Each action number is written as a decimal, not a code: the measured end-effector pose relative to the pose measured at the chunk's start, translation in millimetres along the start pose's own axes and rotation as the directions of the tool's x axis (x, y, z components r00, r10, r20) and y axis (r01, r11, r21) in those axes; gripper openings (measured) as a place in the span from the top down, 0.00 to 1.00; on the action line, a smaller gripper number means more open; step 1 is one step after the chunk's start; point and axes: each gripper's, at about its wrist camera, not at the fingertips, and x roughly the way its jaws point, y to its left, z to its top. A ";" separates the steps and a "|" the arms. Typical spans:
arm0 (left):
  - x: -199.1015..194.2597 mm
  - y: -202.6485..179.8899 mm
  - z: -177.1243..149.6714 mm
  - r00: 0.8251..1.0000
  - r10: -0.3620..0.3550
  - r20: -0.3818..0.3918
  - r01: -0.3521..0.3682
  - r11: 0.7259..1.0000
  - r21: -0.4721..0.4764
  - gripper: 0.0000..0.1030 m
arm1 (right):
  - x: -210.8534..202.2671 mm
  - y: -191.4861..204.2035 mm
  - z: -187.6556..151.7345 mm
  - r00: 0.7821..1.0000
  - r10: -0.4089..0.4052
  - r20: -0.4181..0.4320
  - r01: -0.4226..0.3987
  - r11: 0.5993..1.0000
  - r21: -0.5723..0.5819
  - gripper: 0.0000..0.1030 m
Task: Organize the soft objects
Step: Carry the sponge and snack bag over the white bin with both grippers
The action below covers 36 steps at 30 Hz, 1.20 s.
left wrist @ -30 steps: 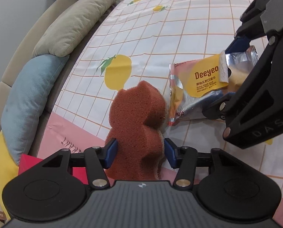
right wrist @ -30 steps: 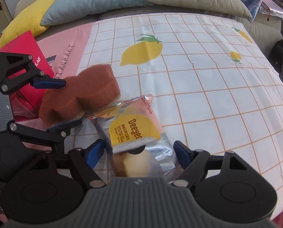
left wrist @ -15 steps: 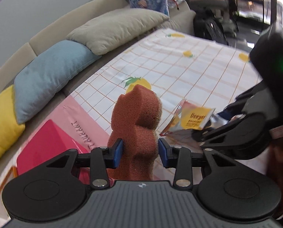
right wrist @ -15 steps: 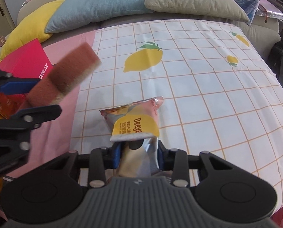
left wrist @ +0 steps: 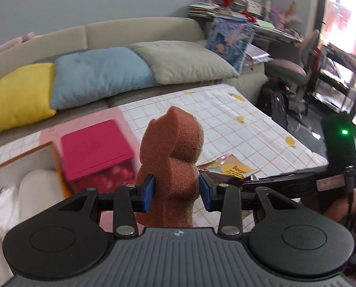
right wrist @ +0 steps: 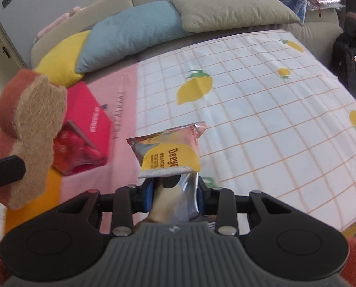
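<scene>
My left gripper (left wrist: pixel 176 192) is shut on a brown bear-shaped sponge (left wrist: pixel 174 165), held upright above the bed; the right wrist view shows the same sponge (right wrist: pixel 27 131) at the far left, tan scouring side facing the camera. My right gripper (right wrist: pixel 174 195) is shut on a silver and yellow wet-wipes pack (right wrist: pixel 169 157), lifted off the lemon-print sheet (right wrist: pixel 261 124). In the left wrist view the pack (left wrist: pixel 230 167) sits low right, beside the right gripper's black body (left wrist: pixel 297 179).
A red box (left wrist: pixel 94 147) sits on the pink cloth at left, near a white bin (left wrist: pixel 15 191). Yellow (left wrist: pixel 15 100), blue (left wrist: pixel 98 76) and beige (left wrist: pixel 185 62) pillows line the sofa back. A black backpack (left wrist: pixel 276 102) and a chair stand beyond the bed's right edge.
Both grippers closed, the left on the sponge and the right on the pack, and lifted them off the sheet. The left one rose more and rolled, so the sofa now lies level.
</scene>
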 end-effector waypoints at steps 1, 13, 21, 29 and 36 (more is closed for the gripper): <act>-4.9 7.4 -0.9 1.000 0.011 0.000 -0.011 1.000 -0.024 0.57 | -4.0 7.6 -1.7 1.000 0.024 -0.004 -0.024 1.000 0.006 0.67; -44.6 107.5 -24.8 0.987 0.119 -0.107 -0.150 0.918 -0.368 0.57 | -13.1 108.6 -1.0 0.946 0.303 -0.117 -0.304 0.953 0.015 0.67; -48.0 162.8 -55.8 0.977 0.082 -0.199 -0.183 0.802 -0.569 0.56 | 8.7 190.9 -11.7 0.887 0.383 -0.259 -0.404 0.914 -0.032 0.67; -36.3 198.5 -77.1 0.945 0.043 -0.323 -0.249 0.737 -0.628 0.56 | 40.7 247.8 -25.3 0.900 0.228 -0.371 -0.315 0.929 -0.194 0.66; -22.3 217.1 -93.4 0.933 -0.014 -0.359 -0.247 0.701 -0.668 0.58 | 60.9 263.2 -33.6 0.893 0.165 -0.419 -0.306 0.905 -0.296 0.65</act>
